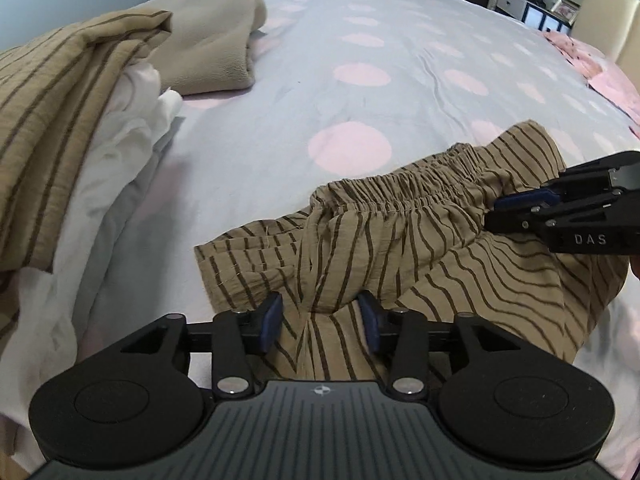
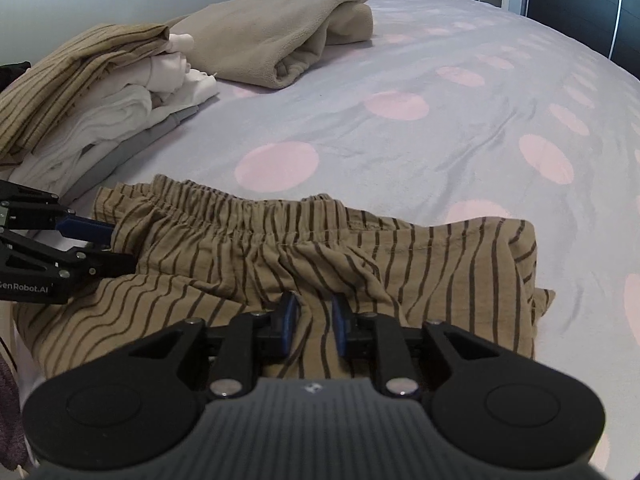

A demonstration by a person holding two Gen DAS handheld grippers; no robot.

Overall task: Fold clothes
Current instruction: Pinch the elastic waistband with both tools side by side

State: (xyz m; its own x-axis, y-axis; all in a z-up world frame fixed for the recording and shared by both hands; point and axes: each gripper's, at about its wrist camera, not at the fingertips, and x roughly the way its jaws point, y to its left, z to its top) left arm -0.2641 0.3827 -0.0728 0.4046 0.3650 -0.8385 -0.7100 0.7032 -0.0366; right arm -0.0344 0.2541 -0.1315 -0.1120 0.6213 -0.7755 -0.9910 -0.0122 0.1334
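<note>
Left wrist: the striped shorts [image 1: 400, 248] lie on the bed [image 1: 360, 60], waistband running left to right beyond the left gripper [image 1: 320, 320], whose jaws stand partly apart, cloth bunched between them, not pinched.

Right wrist: the right gripper [image 2: 314, 320] sits at the near hem, jaws narrow with a fold between, pads apparently clear.

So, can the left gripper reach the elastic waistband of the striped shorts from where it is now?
Probably yes. The left gripper is over the striped shorts, and only flat cloth lies before the waistband. The right gripper sits at its far end.
</note>
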